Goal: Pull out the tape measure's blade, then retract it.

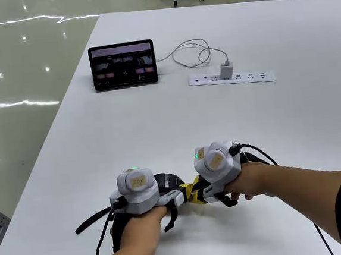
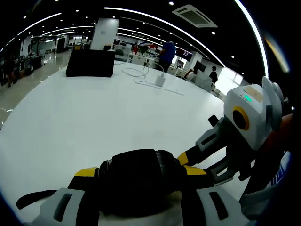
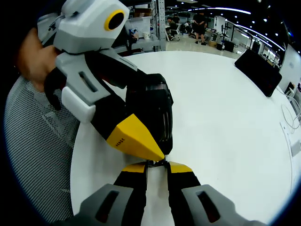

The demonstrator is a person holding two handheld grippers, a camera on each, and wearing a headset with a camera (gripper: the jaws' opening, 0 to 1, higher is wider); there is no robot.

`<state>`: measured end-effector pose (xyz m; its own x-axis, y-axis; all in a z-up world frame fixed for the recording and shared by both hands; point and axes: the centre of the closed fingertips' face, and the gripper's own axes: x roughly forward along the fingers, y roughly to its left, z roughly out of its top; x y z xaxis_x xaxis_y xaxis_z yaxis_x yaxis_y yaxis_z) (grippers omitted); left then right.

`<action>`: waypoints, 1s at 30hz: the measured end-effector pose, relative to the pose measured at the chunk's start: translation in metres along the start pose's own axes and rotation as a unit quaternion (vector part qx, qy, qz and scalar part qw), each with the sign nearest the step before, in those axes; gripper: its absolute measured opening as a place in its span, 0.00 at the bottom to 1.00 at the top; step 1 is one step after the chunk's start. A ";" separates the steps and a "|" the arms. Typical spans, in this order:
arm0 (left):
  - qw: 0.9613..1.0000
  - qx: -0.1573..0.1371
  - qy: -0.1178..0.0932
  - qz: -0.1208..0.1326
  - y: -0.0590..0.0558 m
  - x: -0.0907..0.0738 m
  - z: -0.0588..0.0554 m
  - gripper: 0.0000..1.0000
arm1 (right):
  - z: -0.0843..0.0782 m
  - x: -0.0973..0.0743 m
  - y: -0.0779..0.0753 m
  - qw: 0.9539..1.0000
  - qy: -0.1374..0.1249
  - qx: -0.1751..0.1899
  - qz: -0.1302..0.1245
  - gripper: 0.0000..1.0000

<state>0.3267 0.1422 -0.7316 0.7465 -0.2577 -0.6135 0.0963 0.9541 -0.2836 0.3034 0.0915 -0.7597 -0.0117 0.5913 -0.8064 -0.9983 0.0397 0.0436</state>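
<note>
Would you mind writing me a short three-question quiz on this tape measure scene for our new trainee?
1. True or false: the left gripper holds the black tape measure between its jaws.
2. Where do the right gripper tips close? A) right against the tape measure's case B) around a cup C) around a pen
3. What is plugged into the power strip at the far side of the table?

Key: 1 true; 2 A; 3 a white charger with a looped cable.
</note>
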 end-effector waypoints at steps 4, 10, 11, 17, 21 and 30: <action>1.000 -0.010 -0.004 0.004 0.004 -0.001 0.002 0.74 | -0.001 0.000 0.000 1.000 0.001 0.004 -0.001 0.12; 1.000 -0.002 -0.008 0.013 0.012 -0.005 0.004 0.85 | -0.001 0.000 0.000 1.000 0.000 0.009 0.001 0.13; 1.000 0.000 -0.011 0.014 0.012 -0.005 0.005 0.88 | -0.001 0.000 0.000 1.000 0.000 0.009 0.001 0.13; 0.999 0.035 -0.013 0.022 0.016 -0.007 0.006 1.00 | -0.001 0.000 0.001 1.000 -0.001 0.011 0.003 0.14; 0.999 0.033 -0.008 0.016 0.015 -0.008 0.005 1.00 | -0.002 0.000 0.001 1.000 0.000 0.015 0.004 0.16; 0.998 0.065 0.018 -0.019 0.004 -0.010 0.005 1.00 | -0.008 -0.007 0.001 1.000 0.004 0.028 -0.002 0.28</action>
<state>0.3228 0.1491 -0.7234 0.7169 -0.2970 -0.6308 0.2106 0.9547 -0.2101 0.3022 0.0812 -0.7590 -0.0087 0.5839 -0.8118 -0.9935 0.0869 0.0732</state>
